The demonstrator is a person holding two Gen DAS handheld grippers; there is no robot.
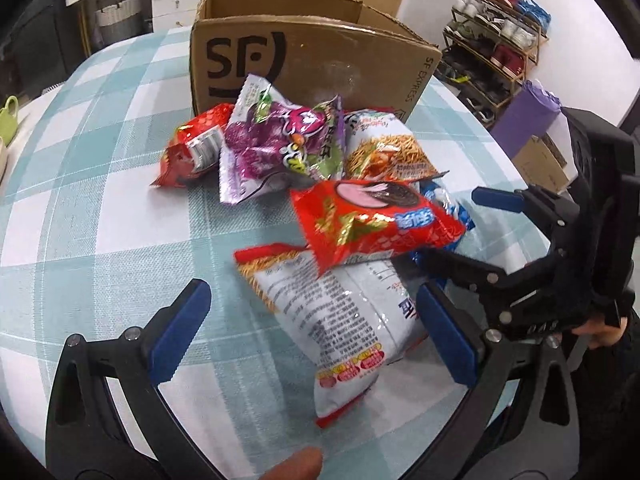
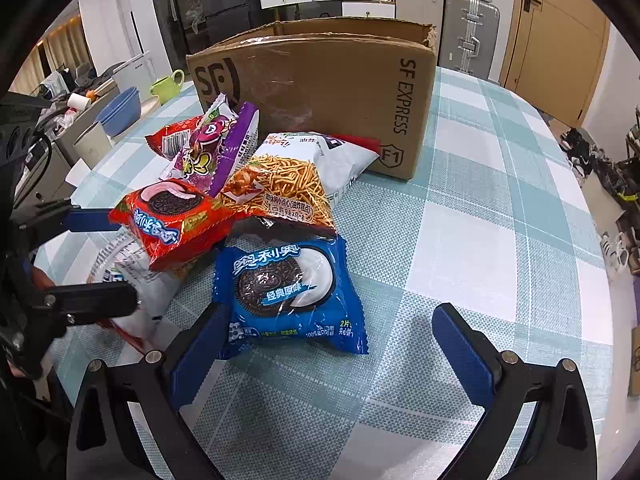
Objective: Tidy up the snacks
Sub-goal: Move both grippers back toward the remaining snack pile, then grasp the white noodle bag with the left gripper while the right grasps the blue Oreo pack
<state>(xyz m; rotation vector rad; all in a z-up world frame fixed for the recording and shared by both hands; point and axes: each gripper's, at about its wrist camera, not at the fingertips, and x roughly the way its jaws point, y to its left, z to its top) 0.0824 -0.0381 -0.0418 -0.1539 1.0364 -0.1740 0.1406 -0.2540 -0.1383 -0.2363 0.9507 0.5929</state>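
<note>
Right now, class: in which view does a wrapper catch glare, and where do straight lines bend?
Left wrist view: the white snack bag shows shiny glare patches, and the checked tablecloth stripes bow outward. Right wrist view: the blue Oreo pack is sharp, while the cardboard box edges curve; both frames darken at the corners.

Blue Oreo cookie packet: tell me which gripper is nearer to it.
Right. The right gripper is open right at the blue Oreo cookie packet; the left gripper straddles the white noodle-snack bag beside it.

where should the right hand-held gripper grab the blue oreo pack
Probably the near crimped edge of the blue oreo pack, approached low from the near side. It lies flat on the tablecloth, its far edge tucked under the noodle snack bag; the open right hand-held gripper already faces it.
</note>
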